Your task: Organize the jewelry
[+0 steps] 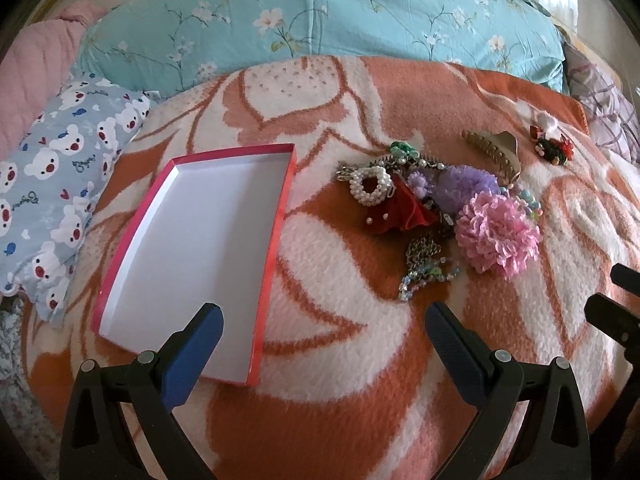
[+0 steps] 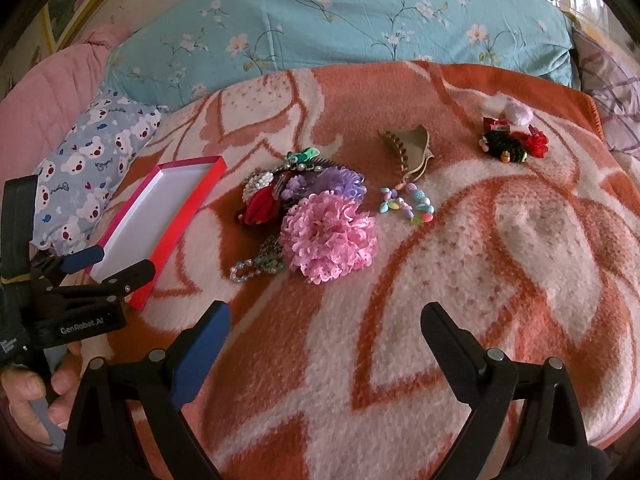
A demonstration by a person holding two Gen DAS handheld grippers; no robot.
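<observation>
Blanket [image 2: 500,264] bare right of pink flower [image 2: 329,236]; jewelry pile [image 1: 416,196] crowds the centre; red box [image 1: 192,256] lies apart at left, open-topped

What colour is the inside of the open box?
White inside, with a pink-red rim; the box shows best in the left wrist view.

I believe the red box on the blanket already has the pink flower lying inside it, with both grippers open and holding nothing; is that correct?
Not quite: the red box holds nothing, showing only its white bottom in the left wrist view. The pink flower lies on the blanket in the jewelry pile beside the box, as the right wrist view shows. The left gripper and right gripper are indeed open and holding nothing.
</observation>
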